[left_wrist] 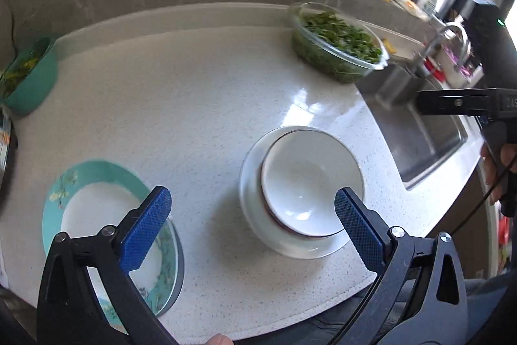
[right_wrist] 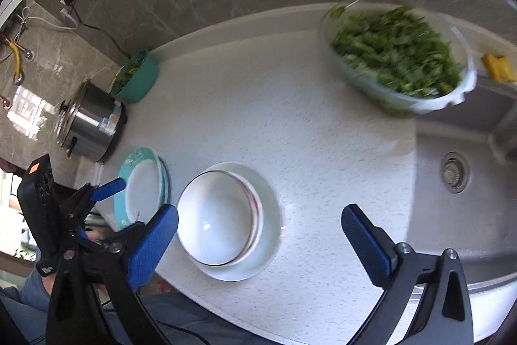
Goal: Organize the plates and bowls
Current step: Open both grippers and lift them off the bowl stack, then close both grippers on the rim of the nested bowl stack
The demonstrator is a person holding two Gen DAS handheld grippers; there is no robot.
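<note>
A stack of nested white bowls [left_wrist: 307,189] [right_wrist: 226,219] sits on the white counter near its front edge; the top bowl has a dark red rim. To its left lies a teal flower-rimmed plate [left_wrist: 97,199] [right_wrist: 142,186], on top of other plates. My left gripper [left_wrist: 253,225] hangs open above the counter between plate and bowls, its right finger over the bowls' rim, nothing between its jaws. My right gripper [right_wrist: 258,243] is open and empty too, above the right side of the bowl stack. One blue finger [right_wrist: 108,187] of the left gripper shows by the plates.
A glass dish of chopped greens [left_wrist: 336,44] [right_wrist: 397,54] stands at the back right, beside the steel sink [left_wrist: 420,131] [right_wrist: 452,199] and faucet [left_wrist: 449,37]. A teal container [left_wrist: 29,76] [right_wrist: 135,80] and a steel pot [right_wrist: 90,122] stand at the back left.
</note>
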